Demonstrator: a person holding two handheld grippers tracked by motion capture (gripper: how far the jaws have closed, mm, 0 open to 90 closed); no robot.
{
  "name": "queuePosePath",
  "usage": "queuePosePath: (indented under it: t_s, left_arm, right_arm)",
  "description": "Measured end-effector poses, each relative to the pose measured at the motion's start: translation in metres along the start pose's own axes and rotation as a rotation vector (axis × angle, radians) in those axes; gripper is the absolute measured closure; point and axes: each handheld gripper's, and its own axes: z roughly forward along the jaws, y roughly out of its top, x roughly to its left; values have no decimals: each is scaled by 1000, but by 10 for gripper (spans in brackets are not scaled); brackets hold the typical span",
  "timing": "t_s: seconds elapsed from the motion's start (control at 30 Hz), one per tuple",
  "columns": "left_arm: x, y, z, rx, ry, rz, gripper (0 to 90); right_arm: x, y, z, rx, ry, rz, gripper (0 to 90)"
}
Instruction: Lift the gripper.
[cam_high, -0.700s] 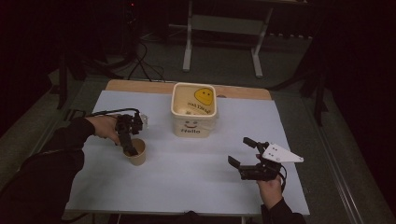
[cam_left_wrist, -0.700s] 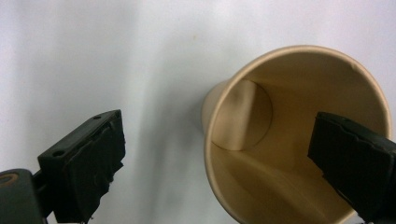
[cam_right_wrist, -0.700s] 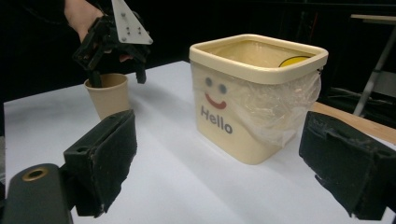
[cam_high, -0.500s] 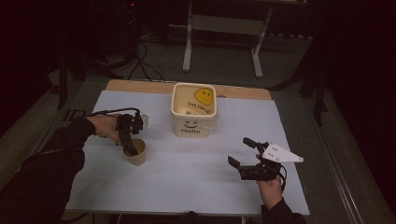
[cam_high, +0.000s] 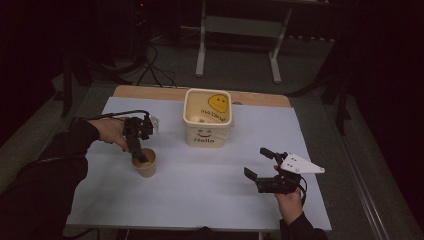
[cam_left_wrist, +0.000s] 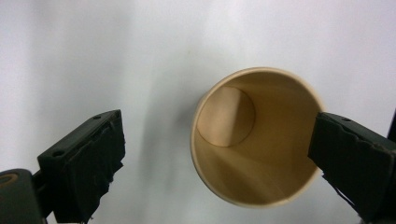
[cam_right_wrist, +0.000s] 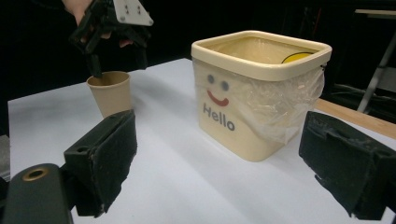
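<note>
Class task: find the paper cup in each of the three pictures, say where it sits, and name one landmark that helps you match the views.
High view: paper cup left of centre, under the left gripper.
Left gripper view: right of centre, seen from above, empty.
Right gripper view: upper left, behind the near jaw.
Shared landmark: the white table cover it stands on.

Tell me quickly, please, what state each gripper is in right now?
Left gripper: open, jaws straddling the paper cup rim, not clamped.
Right gripper: open, holding nothing.
</note>
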Motion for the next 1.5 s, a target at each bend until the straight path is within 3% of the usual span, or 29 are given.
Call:
queuePosePath:
  t_s: [0.73,1.03,1.5]
  left_arm:
    - [-24,8,-71,-38,32,12,48]
    - [-33,9,-95,-50,65,18,49]
    - [-48,14,-130,-38,96,21,49]
  right_arm:
    - [0,1,0,-1,14,11,112]
    - [0,1,1,3,19,9,113]
    - [1,1,3,13,32,11,113]
